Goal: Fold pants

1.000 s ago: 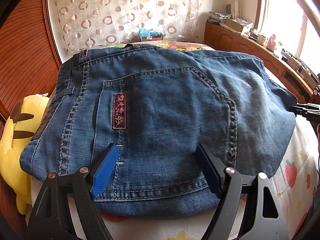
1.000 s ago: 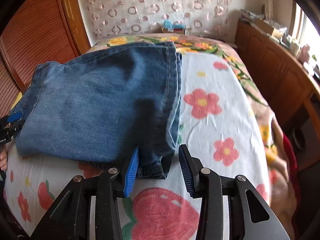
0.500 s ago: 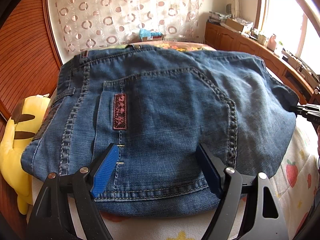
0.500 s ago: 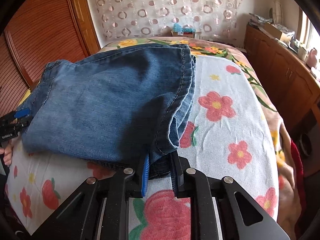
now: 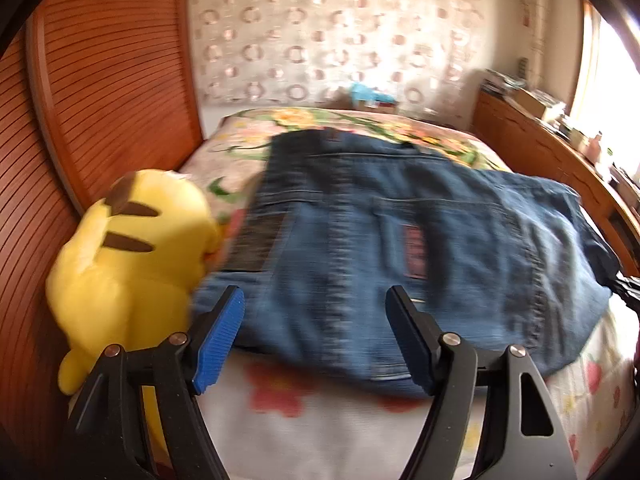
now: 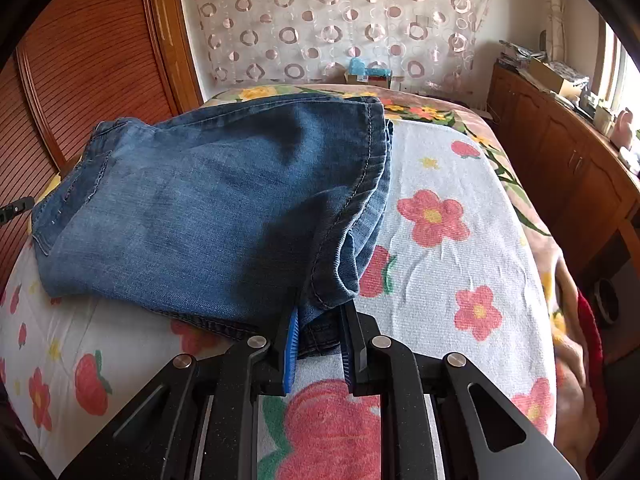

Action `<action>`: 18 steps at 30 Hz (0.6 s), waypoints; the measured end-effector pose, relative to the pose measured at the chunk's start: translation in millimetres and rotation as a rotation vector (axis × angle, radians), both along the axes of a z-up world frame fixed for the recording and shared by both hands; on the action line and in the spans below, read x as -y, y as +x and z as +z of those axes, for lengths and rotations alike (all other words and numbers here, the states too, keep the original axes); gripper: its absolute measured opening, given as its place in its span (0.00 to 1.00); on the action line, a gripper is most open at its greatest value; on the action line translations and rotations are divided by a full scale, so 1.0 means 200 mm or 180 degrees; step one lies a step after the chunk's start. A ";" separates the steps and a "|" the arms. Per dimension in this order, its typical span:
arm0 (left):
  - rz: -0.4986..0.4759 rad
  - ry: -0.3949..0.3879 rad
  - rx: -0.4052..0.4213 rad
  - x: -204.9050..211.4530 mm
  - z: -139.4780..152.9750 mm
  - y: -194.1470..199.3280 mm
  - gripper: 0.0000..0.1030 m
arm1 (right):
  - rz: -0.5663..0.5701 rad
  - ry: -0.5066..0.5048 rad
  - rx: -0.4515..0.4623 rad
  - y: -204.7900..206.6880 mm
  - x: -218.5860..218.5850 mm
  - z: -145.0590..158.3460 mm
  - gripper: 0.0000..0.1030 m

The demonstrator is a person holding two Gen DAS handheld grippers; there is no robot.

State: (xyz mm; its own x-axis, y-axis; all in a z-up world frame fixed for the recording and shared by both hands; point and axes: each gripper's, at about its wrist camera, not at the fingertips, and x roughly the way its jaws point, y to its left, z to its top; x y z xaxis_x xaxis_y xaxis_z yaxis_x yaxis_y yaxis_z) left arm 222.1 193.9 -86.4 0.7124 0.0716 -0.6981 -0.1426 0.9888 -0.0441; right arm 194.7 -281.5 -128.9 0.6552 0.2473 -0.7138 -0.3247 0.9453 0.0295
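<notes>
The jeans [image 6: 216, 208] lie folded on the flowered bed [image 6: 452, 264], long axis running left to right between the two tools; the right hand-held gripper [image 6: 318, 340] is clamped on the hem-end corner nearest it; the left hand-held gripper [image 5: 316, 340] hangs with fingers wide apart at the near waist end, holding nothing, its view blurred; a yellow plush toy [image 5: 132, 248] crowds that side, touching the denim, and could obstruct a left-hand grasp.

The pants [image 6: 208, 208] are faded blue denim with a dark red patch [image 5: 416, 254]. The bedsheet [image 6: 448, 264] is white with pink-red flowers and strawberries. The plush toy [image 5: 132, 256] is yellow with brown stripes. The curtain [image 6: 328, 16] has pale pink rings. The gripper pads [image 5: 220, 336] are blue.
</notes>
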 end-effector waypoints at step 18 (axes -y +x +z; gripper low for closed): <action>0.0356 -0.0220 -0.0392 -0.21 -0.20 0.08 0.69 | 0.0037 -0.0011 0.0020 0.00 0.01 0.00 0.18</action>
State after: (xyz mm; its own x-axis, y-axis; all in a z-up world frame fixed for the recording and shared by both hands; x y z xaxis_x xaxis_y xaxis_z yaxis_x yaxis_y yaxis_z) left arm 238.8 236.4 -126.7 0.6115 0.0944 -0.7856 -0.2600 0.9617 -0.0868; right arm 194.8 -283.1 -128.4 0.6568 0.2524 -0.7106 -0.3357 0.9416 0.0242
